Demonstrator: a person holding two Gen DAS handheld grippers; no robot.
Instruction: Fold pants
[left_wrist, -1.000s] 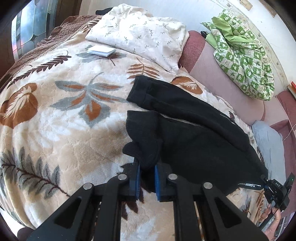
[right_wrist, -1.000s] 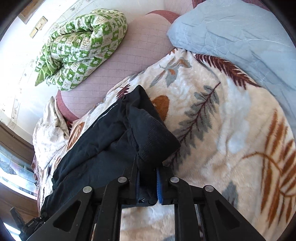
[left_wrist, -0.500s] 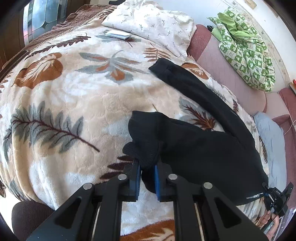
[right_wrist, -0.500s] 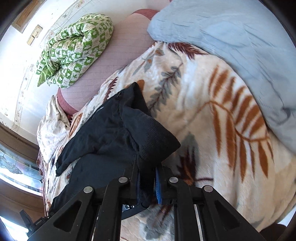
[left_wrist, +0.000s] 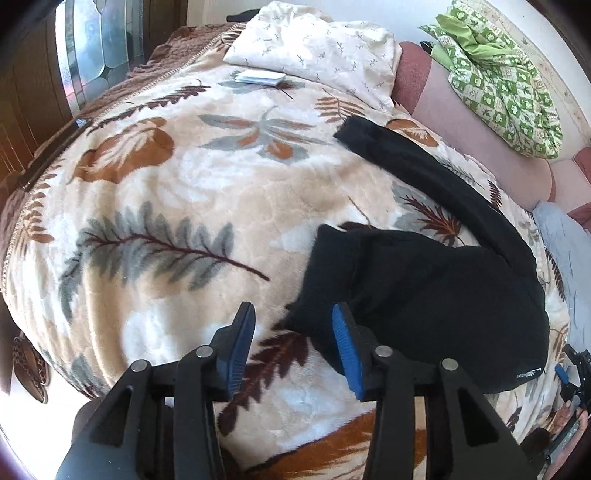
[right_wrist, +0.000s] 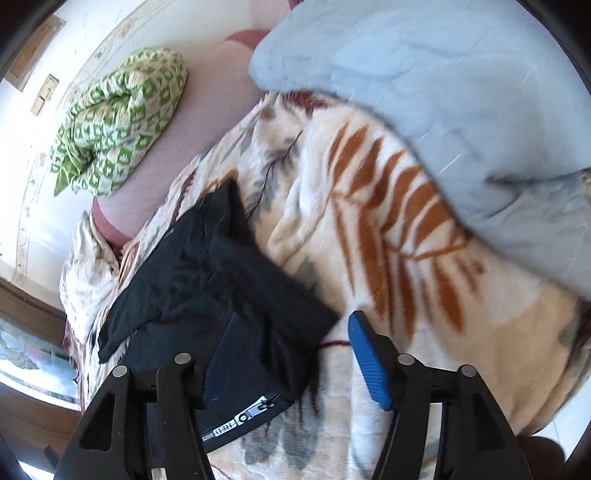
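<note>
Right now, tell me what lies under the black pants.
The black pants lie on the cream leaf-patterned fleece blanket, which shows all around them. The blanket's pattern directly beneath them is covered, so anything else under there cannot be seen.

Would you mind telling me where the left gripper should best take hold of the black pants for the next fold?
Probably the ribbed cuff of the black pants nearest the open left gripper, approached from the near bed edge: that thick end bunches up off the leaf blanket, giving its fingers an edge.

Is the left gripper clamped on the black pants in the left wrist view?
No, the left gripper stands open, its blue pads apart, with the black pants lying free on the leaf-print blanket.
</note>
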